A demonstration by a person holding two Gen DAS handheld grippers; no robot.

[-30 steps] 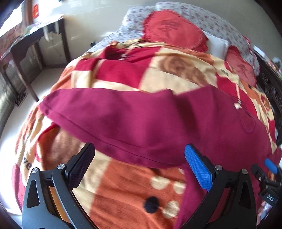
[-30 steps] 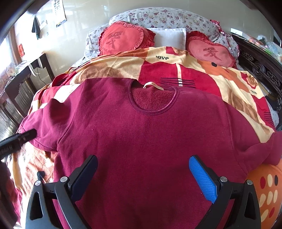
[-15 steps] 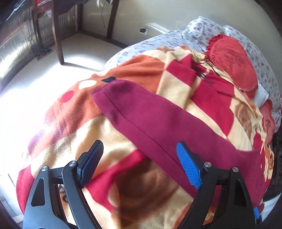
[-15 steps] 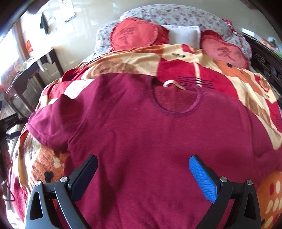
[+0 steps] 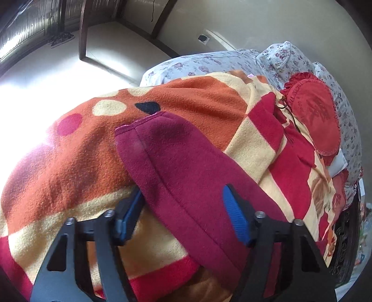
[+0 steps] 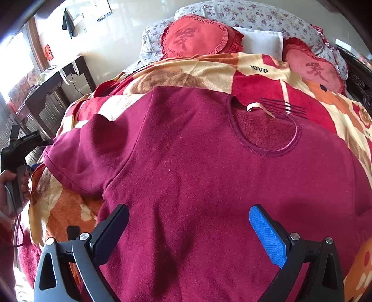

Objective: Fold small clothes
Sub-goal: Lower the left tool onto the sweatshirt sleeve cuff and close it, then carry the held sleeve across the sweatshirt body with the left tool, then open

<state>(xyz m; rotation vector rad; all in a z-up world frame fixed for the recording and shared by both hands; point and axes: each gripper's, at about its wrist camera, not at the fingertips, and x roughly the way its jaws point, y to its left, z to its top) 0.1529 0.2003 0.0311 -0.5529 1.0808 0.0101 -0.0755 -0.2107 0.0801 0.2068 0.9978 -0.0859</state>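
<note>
The step in hand looks like the opening of the first fold: taking hold of a sleeve so it can be carried in over the body of the garment. A maroon sweatshirt (image 6: 209,176) lies spread flat, neckline toward the pillows, across the middle of the bed, on a fleece blanket (image 5: 69,167) patterned in orange, cream and red. Its sleeve (image 5: 181,176) reaches out toward the side edge of the bed, and the left gripper (image 5: 183,209) straddles it, one blue pad tucked under the near hem and the other above the cloth; the jaws are closing with the sleeve between them, but the pads do not yet look pressed onto it. The right gripper (image 6: 188,227) hovers over the lower chest of the sweatshirt with its jaws wide and nothing in them. Next, I judge, the left tongs must finish pinching the sleeve near the cuff without catching the blanket beneath, then lift and swing it inward. The bed is soft and uneven, so the cloth may drag. At the head lie heart-shaped red cushions (image 6: 200,37) and floral pillows (image 6: 255,16); a dark wooden table (image 6: 53,81) stands by the wall, with bright floor beyond the bed's edge
</note>
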